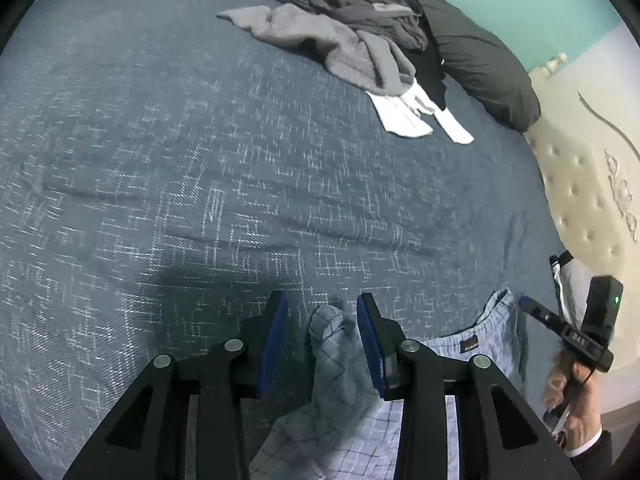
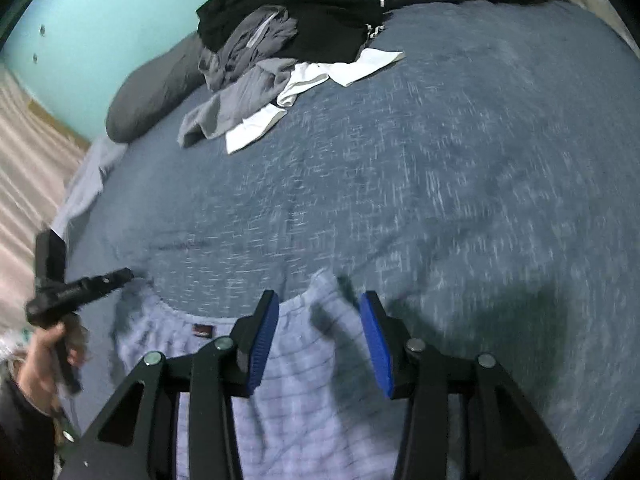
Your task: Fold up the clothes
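Blue-padded, the left claw (image 1: pixel 322 312) tilts downward, jaws parted around a raised fold of the checked shorts (image 1: pixel 344 380) without pinching it. The right claw (image 2: pixel 319 312), seemingly empty, gapes above them on the bed (image 2: pixel 460 184); unfolded clothes (image 2: pixel 288 52) lie beyond.

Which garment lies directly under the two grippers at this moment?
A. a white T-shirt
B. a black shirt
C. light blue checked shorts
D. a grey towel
C: the light blue checked shorts lie on the blue bedspread beneath both open grippers, while the black, grey and white clothes sit in a pile far off near the pillows.
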